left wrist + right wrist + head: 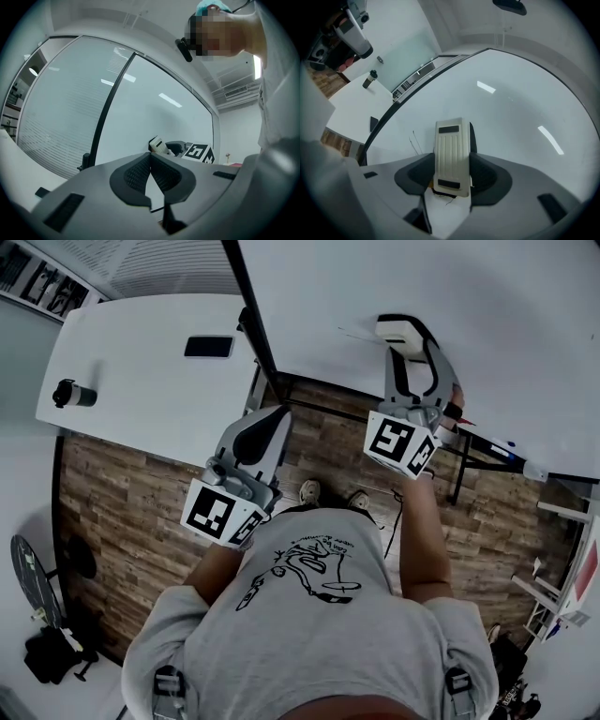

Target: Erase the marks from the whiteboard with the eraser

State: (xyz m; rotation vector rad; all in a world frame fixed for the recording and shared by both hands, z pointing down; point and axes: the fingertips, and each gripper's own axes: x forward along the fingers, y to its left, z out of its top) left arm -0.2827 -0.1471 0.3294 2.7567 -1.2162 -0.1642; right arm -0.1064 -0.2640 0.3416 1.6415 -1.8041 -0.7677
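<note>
The whiteboard (487, 324) fills the upper right of the head view. My right gripper (409, 343) is shut on a cream eraser (401, 330), which it holds up against the board. In the right gripper view the ribbed eraser (452, 157) sits between the dark pads, and thin pen marks (414, 141) lie on the board just left of it. A faint mark (352, 334) also shows left of the eraser in the head view. My left gripper (270, 420) hangs lower, near the board's black edge, shut with nothing in it. Its pads (161, 174) touch.
A white table (141, 390) stands at the left with a black phone (208, 346) and a dark bottle (73, 394) on it. The board's black frame bar (255, 324) runs between table and board. Pens lie on the board's ledge (492, 444). Below is wood floor (122, 512).
</note>
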